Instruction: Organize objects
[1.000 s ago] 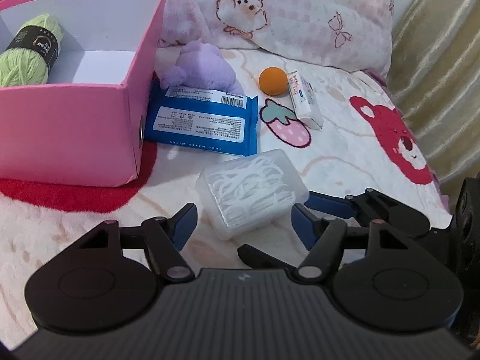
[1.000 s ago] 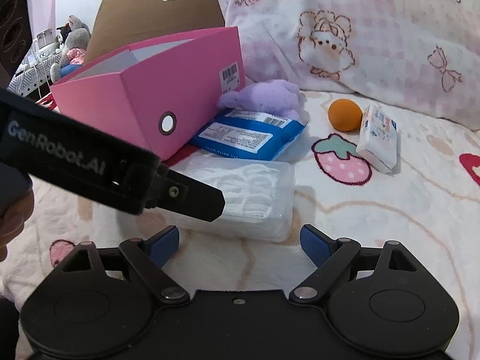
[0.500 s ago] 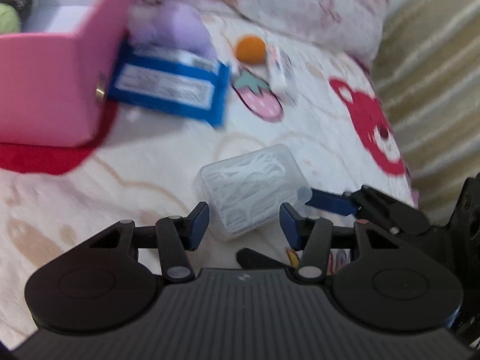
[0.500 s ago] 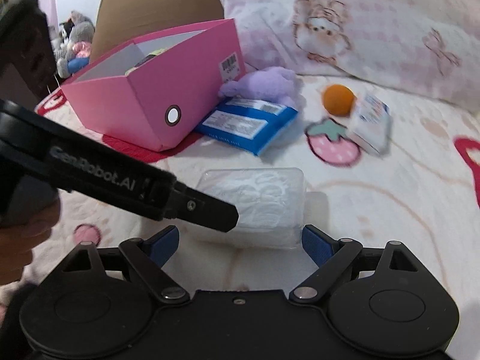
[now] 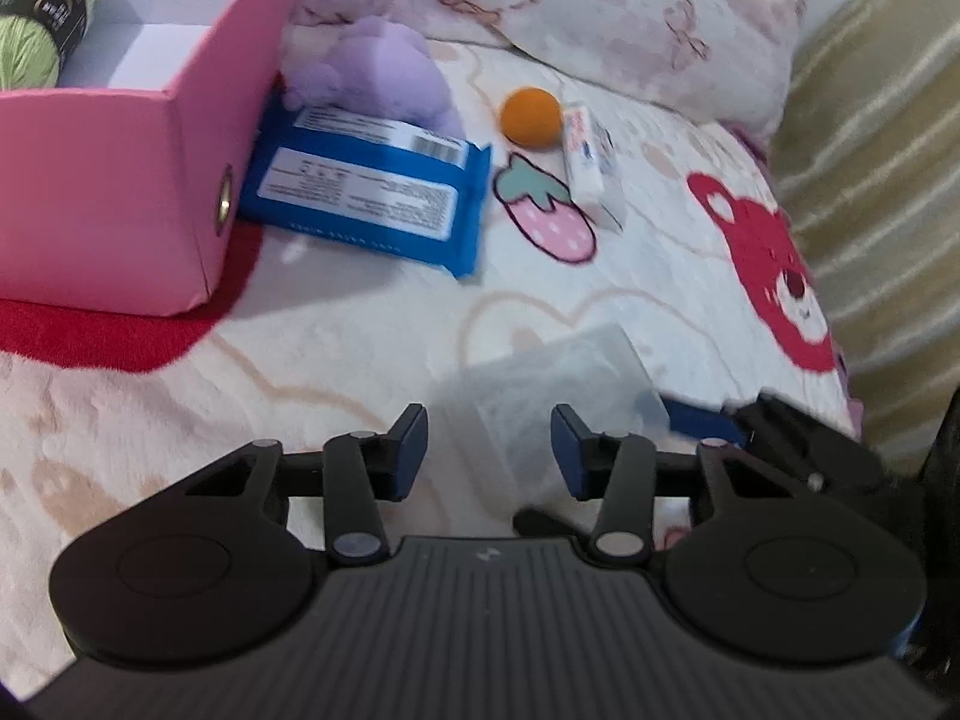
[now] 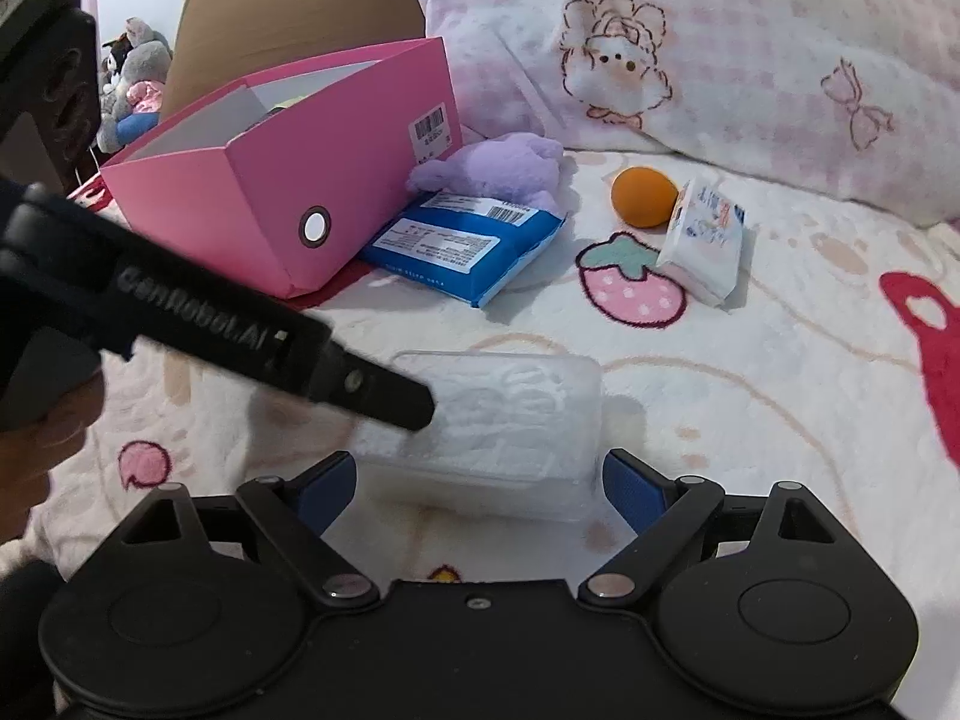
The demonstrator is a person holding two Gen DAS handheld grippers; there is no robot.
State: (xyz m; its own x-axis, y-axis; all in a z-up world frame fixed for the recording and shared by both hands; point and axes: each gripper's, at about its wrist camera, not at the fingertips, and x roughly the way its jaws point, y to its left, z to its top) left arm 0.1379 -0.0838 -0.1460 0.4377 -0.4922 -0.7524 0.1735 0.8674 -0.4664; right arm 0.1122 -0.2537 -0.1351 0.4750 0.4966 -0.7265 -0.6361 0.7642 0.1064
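The cartoon-print blanket (image 6: 750, 372) fills both views, with the pink storage box (image 6: 336, 192) on it at the far left, and a green yarn ball (image 5: 42, 30) sits in the box's corner. Compared with a second ago, the left-wrist view has swung back toward the box after tipping away from it. Against the box lies the blue wipes pack (image 5: 366, 192), the purple plush (image 6: 504, 168) behind it, both where they were. Up front, the clear plastic case (image 6: 510, 420) of white floss picks lies flat on the blanket, unmoved, between the two tools. The right gripper (image 6: 474, 483) has its blue pads spread wide, one off each near corner of the case, nothing clamped. The left gripper (image 5: 489, 447) has just been closing, its pads much nearer together than before; the case's corner shows between them, blurred, and I see no pad pressing it. Further back, the white tissue packet (image 6: 705, 240) and the orange ball (image 6: 642, 197) sit side by side, unchanged.
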